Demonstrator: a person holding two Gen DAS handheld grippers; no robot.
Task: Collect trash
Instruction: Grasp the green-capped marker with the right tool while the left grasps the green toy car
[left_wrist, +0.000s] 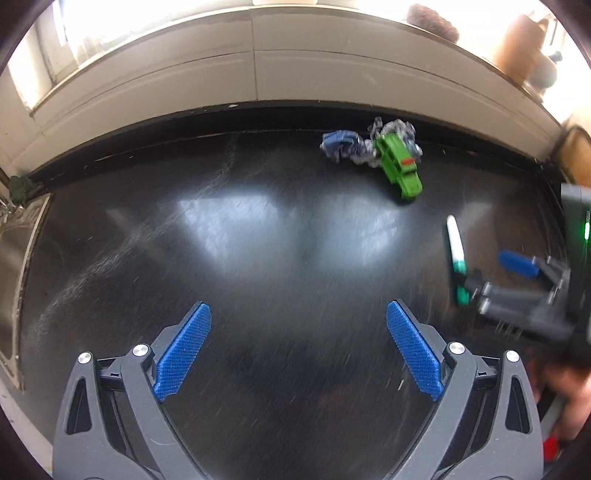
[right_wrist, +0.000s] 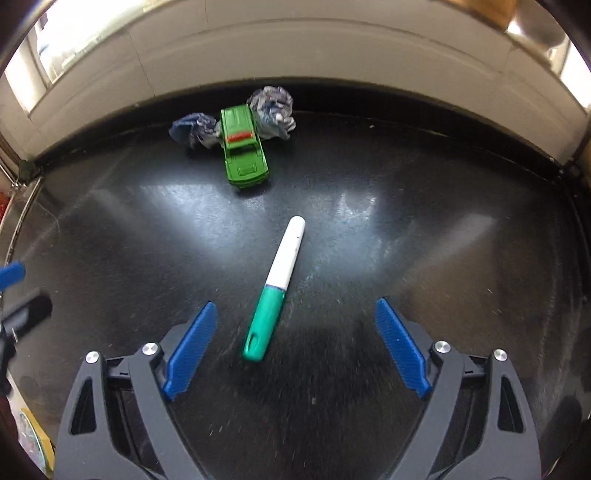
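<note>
In the left wrist view, the left tool hangs over a bare stretch of the glossy black bench, its 2 blue-padded fingers spread wide with nothing between them. Far back by the cream wall lie 2 crumpled blue-and-white paper wads, the task's trash, touching a green toy car with a red stripe that sits between and partly in front of them. At the right edge, blurred, the right tool reaches in beside a white marker with a green cap. A hand shows at the lower right corner.

In the right wrist view, the right tool is released, with its jaws wide apart. The marker lies slanted on the bench, its green cap end between the blue pads without touching either. The paper wads flank the toy car near the back wall, well apart from the tool. The left tool shows at the left edge.
</note>
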